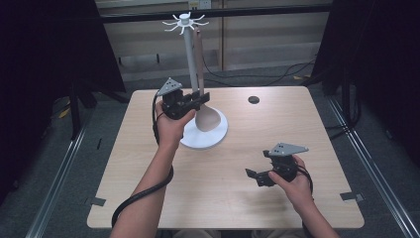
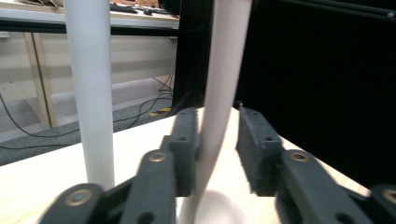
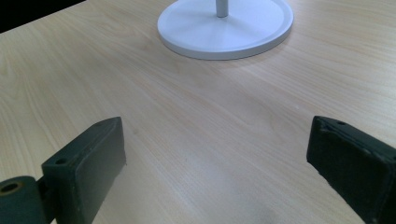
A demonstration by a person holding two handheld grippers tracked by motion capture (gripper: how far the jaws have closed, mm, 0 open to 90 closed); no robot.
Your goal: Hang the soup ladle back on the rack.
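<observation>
A white hook stand [image 1: 189,54] rises from a round base [image 1: 214,138] at the middle back of the table. A pale wooden spoon [image 1: 198,59] hangs from its top hooks, bowl down near the base. My left gripper [image 1: 200,99] is at the spoon's lower handle. In the left gripper view the handle [image 2: 224,70] runs between my fingers [image 2: 184,149]: one pad touches it and a thin gap shows at the other, so the gripper [image 2: 217,140] is open. The stand's pole [image 2: 91,93] is beside it. My right gripper [image 1: 253,177] hovers open and holds nothing [image 3: 215,163], facing the base [image 3: 224,32].
A small black disc [image 1: 253,99] lies on the wooden table [image 1: 297,139] at the back right. Dark curtains flank the table, and cables run on the floor behind it. Bare tabletop lies between my right gripper and the stand.
</observation>
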